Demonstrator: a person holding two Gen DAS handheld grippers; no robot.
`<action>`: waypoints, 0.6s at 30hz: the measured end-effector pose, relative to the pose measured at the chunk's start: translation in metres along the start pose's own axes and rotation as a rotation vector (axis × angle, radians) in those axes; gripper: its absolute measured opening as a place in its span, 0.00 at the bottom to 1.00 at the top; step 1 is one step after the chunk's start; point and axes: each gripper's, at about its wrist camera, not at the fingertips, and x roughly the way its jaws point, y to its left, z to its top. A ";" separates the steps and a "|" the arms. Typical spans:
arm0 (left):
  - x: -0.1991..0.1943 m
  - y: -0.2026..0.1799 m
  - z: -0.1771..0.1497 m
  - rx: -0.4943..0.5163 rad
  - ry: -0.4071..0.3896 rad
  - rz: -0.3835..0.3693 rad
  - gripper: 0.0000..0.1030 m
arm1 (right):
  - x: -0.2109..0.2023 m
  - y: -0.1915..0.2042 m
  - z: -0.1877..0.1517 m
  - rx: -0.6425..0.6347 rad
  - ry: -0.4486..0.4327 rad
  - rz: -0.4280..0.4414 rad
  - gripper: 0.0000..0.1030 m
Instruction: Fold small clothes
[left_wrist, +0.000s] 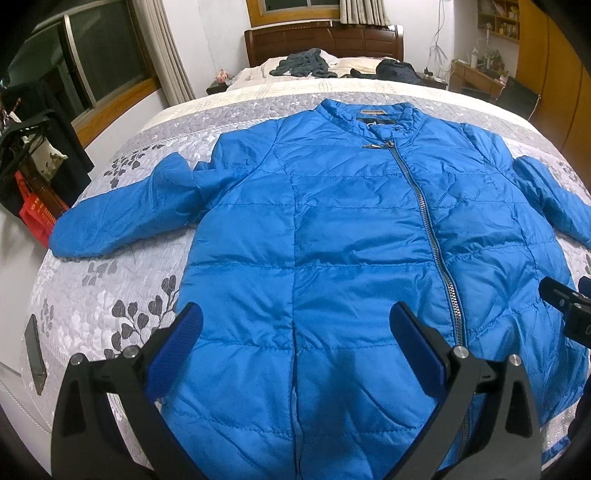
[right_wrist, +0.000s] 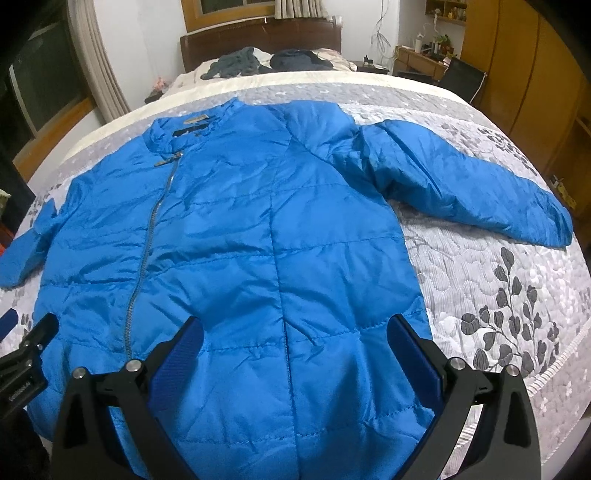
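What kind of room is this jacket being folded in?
Most likely a home bedroom: the blue jacket lies on a bed's quilted cover, with a wooden headboard and curtained window behind.

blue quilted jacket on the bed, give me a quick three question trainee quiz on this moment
1. True or false: the blue quilted zip-front jacket lies spread flat on the grey leaf-print quilted bedspread, sleeves out to the sides.
2. How far is its slanted metal zipper closed? A) fully open B) up to near the collar C) halfway
3. Fill in: the left gripper and right gripper are both ____ above the hem end.

Key: 1 true; 2 B; 3 open, holding nothing.
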 end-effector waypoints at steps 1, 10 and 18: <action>0.000 0.000 0.000 0.000 0.001 0.000 0.97 | 0.000 0.000 0.000 0.001 0.000 0.001 0.96; 0.000 0.000 0.000 0.000 0.001 -0.001 0.97 | 0.004 0.001 0.000 0.001 0.011 0.003 0.96; 0.001 0.000 0.000 -0.002 -0.002 0.001 0.97 | 0.001 0.000 0.000 0.000 -0.003 -0.002 0.96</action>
